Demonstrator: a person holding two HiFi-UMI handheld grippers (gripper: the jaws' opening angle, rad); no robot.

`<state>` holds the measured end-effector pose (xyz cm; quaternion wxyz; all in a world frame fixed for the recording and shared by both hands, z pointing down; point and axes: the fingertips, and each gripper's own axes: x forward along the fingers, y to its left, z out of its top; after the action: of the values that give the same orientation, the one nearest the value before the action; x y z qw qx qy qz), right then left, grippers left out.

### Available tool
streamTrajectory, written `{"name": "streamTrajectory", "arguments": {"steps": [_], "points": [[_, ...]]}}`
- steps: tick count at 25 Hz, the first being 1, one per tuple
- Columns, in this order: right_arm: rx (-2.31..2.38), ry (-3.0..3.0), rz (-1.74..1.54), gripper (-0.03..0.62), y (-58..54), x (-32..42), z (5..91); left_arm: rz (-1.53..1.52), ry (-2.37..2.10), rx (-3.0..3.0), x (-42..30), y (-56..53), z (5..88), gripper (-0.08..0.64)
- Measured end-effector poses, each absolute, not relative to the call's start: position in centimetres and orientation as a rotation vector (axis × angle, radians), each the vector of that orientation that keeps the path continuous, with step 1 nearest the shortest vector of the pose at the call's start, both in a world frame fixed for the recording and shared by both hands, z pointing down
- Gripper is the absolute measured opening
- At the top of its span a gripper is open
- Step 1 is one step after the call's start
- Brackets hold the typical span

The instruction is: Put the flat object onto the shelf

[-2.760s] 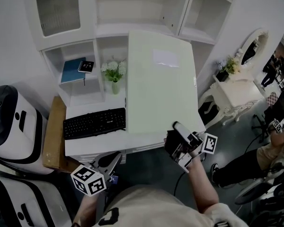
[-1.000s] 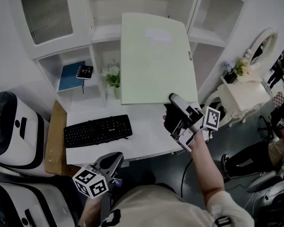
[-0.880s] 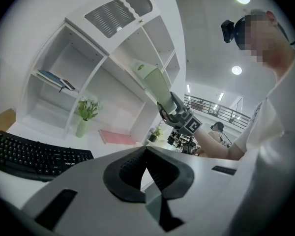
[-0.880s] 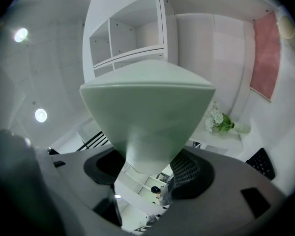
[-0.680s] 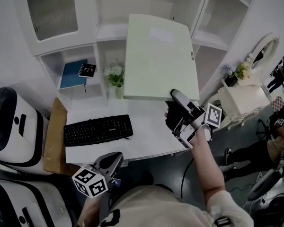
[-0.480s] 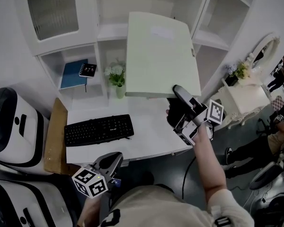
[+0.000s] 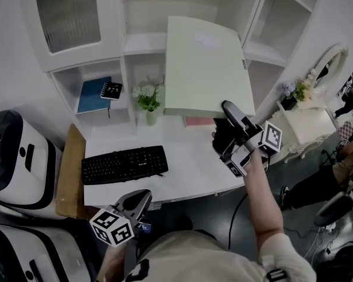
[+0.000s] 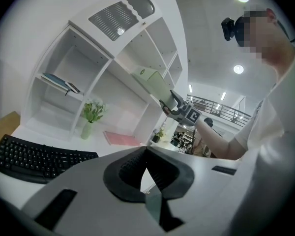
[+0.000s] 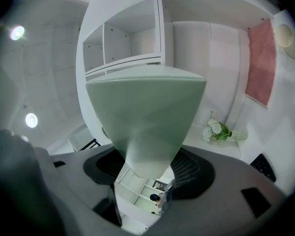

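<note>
Pale-green folder (image 7: 207,66) now lifted clear of worktop (image 7: 188,163), nearing shelf (image 7: 142,42) at 12 o'clock; right gripper (image 7: 228,115) jaws clamp its corner, left gripper (image 7: 140,200) jaws closed, empty.

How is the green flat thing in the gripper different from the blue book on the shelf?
The flat object is pale green; the book is blue. The flat object is up in the air, clamped at one corner by the right gripper; the book lies inside a compartment of the shelf. The book has a small black thing lying on it; nothing lies on the flat object. Both are thin and flat.
</note>
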<state>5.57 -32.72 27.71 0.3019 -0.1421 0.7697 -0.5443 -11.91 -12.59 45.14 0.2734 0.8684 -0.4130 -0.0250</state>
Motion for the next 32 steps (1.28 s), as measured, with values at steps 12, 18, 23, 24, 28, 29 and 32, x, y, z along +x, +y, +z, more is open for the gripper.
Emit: {"name": "streamTrajectory", "arguments": {"steps": [12, 18, 23, 24, 28, 29, 32], "points": [[-0.395, 1.968, -1.415, 0.301, -34.7, 6.6, 26.6, -0.025, -1.102, 2.359, -11.1, -13.7, 45.0, 0.014], [-0.430, 1.936, -1.383, 0.301, -36.1, 7.3, 26.3, -0.006, -1.131, 2.352, -11.7, -14.2, 45.4, 0.014], [-0.440, 1.904, -1.368, 0.301, -37.2, 7.7, 25.3, 0.009, -1.152, 2.356, -11.5, -14.7, 44.5, 0.014], [-0.440, 1.901, -1.361, 0.301, -37.2, 7.8, 25.3, 0.009, -1.155, 2.357, -11.7, -14.6, 44.7, 0.014], [-0.444, 1.894, -1.331, 0.301, -37.6, 8.2, 24.9, 0.012, -1.169, 2.355, -12.1, -14.4, 45.3, 0.014], [-0.446, 1.891, -1.326, 0.301, -37.8, 8.3, 24.7, 0.014, -1.172, 2.354, -12.0, -14.5, 45.2, 0.014], [-0.453, 1.883, -1.313, 0.301, -38.6, 8.8, 24.2, 0.017, -1.177, 2.353, -12.0, -14.6, 44.8, 0.014]]}}
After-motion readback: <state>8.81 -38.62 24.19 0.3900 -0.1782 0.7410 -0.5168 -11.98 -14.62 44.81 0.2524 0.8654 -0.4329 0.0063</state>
